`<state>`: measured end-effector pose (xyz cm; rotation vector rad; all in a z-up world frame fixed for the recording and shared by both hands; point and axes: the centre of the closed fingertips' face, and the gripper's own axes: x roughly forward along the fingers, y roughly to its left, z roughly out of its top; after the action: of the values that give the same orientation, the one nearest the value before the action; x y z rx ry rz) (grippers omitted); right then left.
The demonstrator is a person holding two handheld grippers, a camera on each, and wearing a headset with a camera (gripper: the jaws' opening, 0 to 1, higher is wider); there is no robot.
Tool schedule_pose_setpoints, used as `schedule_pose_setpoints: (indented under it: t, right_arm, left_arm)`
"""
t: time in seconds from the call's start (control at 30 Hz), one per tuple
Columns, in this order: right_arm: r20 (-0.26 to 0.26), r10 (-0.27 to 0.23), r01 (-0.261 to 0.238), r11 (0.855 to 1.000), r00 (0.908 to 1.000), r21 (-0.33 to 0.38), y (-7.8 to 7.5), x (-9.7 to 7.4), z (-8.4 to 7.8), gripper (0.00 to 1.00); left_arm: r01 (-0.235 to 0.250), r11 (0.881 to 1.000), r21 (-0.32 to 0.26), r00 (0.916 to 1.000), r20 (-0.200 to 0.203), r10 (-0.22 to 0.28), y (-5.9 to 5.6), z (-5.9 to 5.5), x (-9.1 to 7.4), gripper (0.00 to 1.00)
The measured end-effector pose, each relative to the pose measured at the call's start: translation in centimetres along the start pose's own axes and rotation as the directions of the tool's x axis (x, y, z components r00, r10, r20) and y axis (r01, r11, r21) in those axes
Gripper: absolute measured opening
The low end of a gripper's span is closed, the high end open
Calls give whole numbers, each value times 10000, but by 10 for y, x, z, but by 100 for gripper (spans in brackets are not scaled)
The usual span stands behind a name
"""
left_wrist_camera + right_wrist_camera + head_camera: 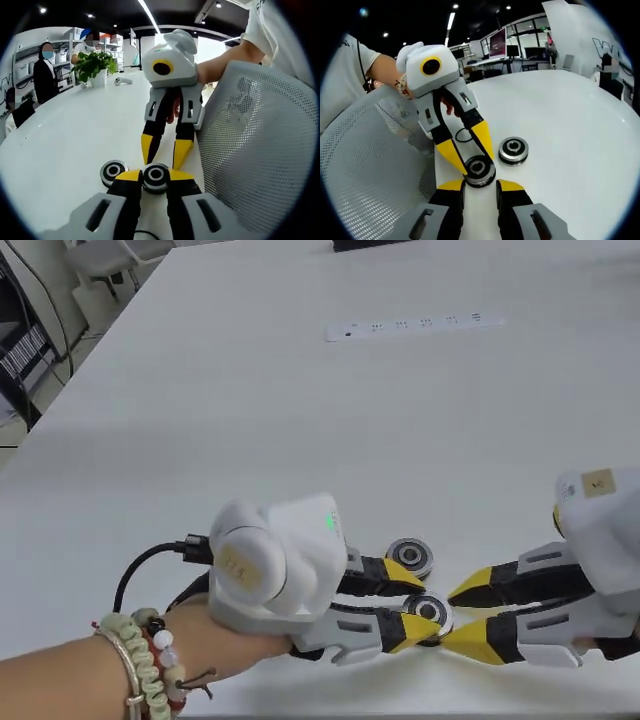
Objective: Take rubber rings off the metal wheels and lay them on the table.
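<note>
On the smooth white counter [300,420], close to its near edge, the left tongs [418,602] are closed on a small round metal wheel [156,178], with the yellow tips pressed to its sides. The right tongs [450,614] stand parted and hold nothing, their tips just beside it. A second wheel [410,555] lies flat nearby, its dark rubber ring [105,172] circling a bright hub.

Nothing legible anywhere. Tan sticker [240,565] on left gripper [425,605], second sticker [598,483] on right gripper [450,615]: marks too blurred to read. Large blue lettering [612,47] on far wall, perhaps a W, cut off.
</note>
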<state>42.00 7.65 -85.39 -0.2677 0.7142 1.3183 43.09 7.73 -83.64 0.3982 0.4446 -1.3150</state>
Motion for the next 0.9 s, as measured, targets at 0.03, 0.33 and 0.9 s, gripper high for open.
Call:
schedule_pose_setpoints:
  t: [0.03,0.33,0.9]
  right_arm:
    - [-4,-6,6,10000,10000,-23,0,0,0,23]
    - [92,-255,259,9984,9996,-496,0,2,-1,23]
    - [102,-354,362,9952,9993,-911,2,0,-4,11]
  left_arm:
    - [45,10000,61,10000,0,-45,-1,0,0,12]
    - [31,9997,240,9999,117,-34,-6,1,1,8]
    - [112,9997,230,9996,254,-118,-6,2,-1,8]
